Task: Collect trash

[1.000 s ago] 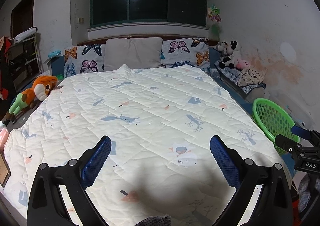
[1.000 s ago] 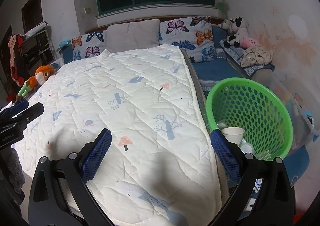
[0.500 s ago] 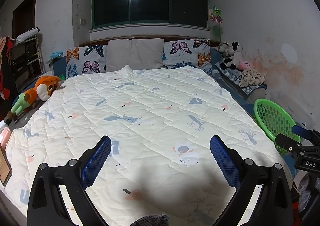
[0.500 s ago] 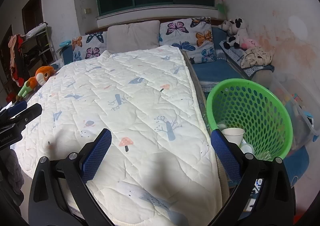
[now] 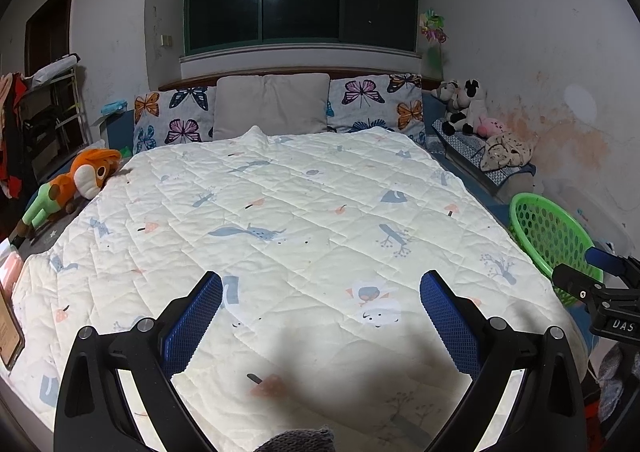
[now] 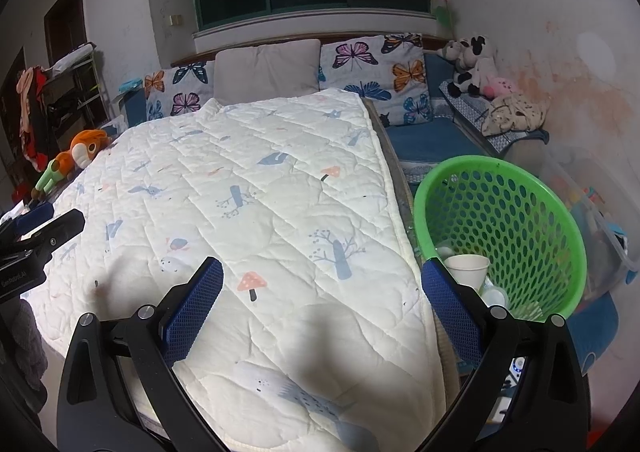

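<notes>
Left gripper (image 5: 320, 316) and right gripper (image 6: 322, 302) both spread, empty, hovered over quilt (image 5: 280, 211). Trash: cups (image 6: 467, 267) lay in green basket (image 6: 560, 211) beside bed, probably within right's reach for drops.

I am holding the left gripper (image 5: 320, 316) level, jaws gaping wide and empty at the frame's bottom, the right gripper (image 6: 322, 302) likewise spread wide, gripping nothing, each poking into the other's side edge
</notes>
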`<state>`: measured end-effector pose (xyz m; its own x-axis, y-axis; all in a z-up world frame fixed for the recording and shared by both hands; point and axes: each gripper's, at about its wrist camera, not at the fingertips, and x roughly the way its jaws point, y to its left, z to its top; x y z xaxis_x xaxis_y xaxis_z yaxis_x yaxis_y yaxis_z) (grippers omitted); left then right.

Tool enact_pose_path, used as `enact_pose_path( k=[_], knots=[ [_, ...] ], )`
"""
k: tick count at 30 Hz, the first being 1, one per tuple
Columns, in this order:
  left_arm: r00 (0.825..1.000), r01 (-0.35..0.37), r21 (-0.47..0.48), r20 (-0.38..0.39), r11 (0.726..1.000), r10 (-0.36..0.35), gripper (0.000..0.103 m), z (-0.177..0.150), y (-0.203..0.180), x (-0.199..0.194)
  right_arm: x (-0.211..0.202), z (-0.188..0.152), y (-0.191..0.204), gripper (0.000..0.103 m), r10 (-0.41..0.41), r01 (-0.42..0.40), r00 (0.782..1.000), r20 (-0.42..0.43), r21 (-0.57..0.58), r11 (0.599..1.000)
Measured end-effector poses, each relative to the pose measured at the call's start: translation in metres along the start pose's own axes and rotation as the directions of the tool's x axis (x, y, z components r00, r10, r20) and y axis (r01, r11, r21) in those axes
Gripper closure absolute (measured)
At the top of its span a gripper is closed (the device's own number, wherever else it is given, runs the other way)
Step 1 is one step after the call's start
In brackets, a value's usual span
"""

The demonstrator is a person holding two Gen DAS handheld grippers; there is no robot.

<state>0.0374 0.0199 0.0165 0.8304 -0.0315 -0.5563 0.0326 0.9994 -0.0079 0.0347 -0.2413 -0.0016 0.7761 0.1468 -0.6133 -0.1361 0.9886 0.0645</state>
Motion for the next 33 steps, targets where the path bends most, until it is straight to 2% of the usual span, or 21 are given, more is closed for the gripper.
enact_pose_path(
  k=[33],
  knots=[
    [1.000,-0.012,-0.005,0.010,1.000,0.012,0.007,0.0012,0.0003,-0.0019,0.0013,0.0012,0.0017,0.005,0.003,-0.003,1.000,0.003,-0.002,1.000]
  ],
)
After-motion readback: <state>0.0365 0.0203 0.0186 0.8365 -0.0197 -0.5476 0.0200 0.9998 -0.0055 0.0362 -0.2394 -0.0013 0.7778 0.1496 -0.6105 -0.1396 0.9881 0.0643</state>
